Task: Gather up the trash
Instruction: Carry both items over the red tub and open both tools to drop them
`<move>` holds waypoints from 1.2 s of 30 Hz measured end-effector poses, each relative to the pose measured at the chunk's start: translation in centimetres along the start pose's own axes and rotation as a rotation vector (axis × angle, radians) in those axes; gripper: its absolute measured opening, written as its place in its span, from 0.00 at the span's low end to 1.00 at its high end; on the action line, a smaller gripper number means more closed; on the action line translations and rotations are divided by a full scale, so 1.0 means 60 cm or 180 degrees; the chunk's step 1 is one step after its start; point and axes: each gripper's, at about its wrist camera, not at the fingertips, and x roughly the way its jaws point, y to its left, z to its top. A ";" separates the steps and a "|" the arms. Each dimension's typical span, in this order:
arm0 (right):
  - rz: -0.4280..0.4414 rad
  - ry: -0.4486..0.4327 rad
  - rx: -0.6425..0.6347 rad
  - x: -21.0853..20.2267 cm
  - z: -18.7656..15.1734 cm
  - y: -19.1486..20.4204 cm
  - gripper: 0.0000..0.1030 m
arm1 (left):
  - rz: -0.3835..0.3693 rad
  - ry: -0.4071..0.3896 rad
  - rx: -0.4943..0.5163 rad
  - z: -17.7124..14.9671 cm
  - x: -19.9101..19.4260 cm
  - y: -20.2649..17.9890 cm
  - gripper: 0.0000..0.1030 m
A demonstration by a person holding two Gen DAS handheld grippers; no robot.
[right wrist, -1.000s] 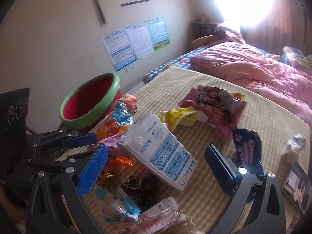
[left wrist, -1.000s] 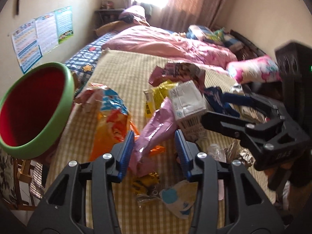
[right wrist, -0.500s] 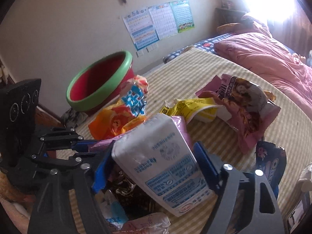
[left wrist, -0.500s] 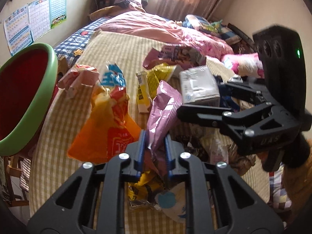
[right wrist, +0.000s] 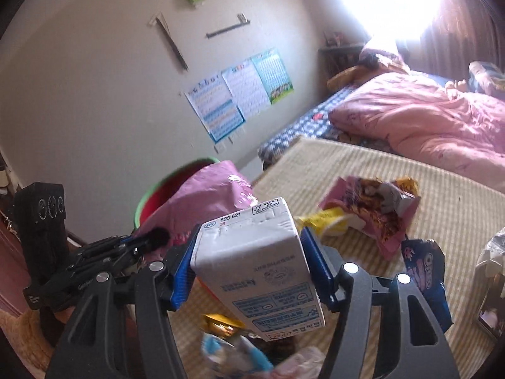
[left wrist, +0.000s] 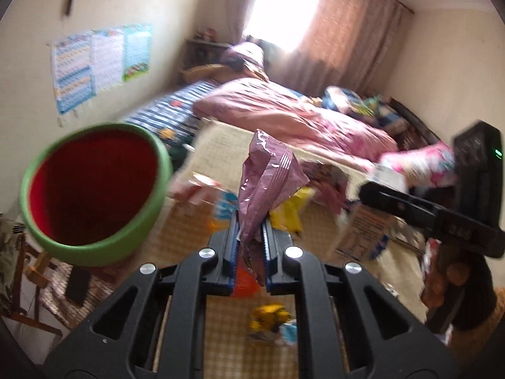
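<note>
Both pieces are now off the mat (left wrist: 221, 347): the left gripper (left wrist: 249, 246), jaws clamped on the pink wrapper (left wrist: 268, 180), and the right gripper (right wrist: 249, 268), jaws closing on the carton (right wrist: 255, 259), have lifted them toward the bin (left wrist: 94, 189) at the mat's left edge.

The wrapper (left wrist: 268, 183) is glossy mauve-pink. The carton (right wrist: 255, 265) is white with blue print and black lettering. The tub (left wrist: 94, 192) has a green rim and a red inside. The mat (right wrist: 410, 183) carries a yellow-and-cream check. The quilt (right wrist: 426, 120) is plain pink; the sheet (right wrist: 303, 129) beside it is blue-and-white checked. The biscuit pack (right wrist: 426, 271) is dark blue with white lettering. Each hand-held gripper is black with blue pads (right wrist: 315, 262). The curtain (left wrist: 353, 41) is brownish pink.
</note>
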 end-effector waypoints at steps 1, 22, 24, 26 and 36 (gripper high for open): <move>0.0006 -0.0019 -0.0008 0.003 0.001 0.009 0.58 | 0.0060 -0.0018 -0.0023 0.001 -0.003 0.008 0.12; 0.0243 -0.0096 -0.0053 0.171 0.100 0.180 0.59 | 0.0528 -0.0103 -0.0251 0.076 -0.005 0.240 0.12; 0.0240 -0.0102 -0.0038 0.189 0.108 0.187 0.59 | 0.0495 -0.0070 -0.0246 0.080 0.006 0.254 0.12; 0.0226 -0.0099 -0.0020 0.203 0.109 0.191 0.59 | 0.0462 -0.0021 -0.0246 0.080 0.019 0.269 0.12; 0.0197 0.0030 0.0247 0.299 0.114 0.200 0.59 | 0.0435 0.0149 -0.0277 0.078 0.055 0.319 0.12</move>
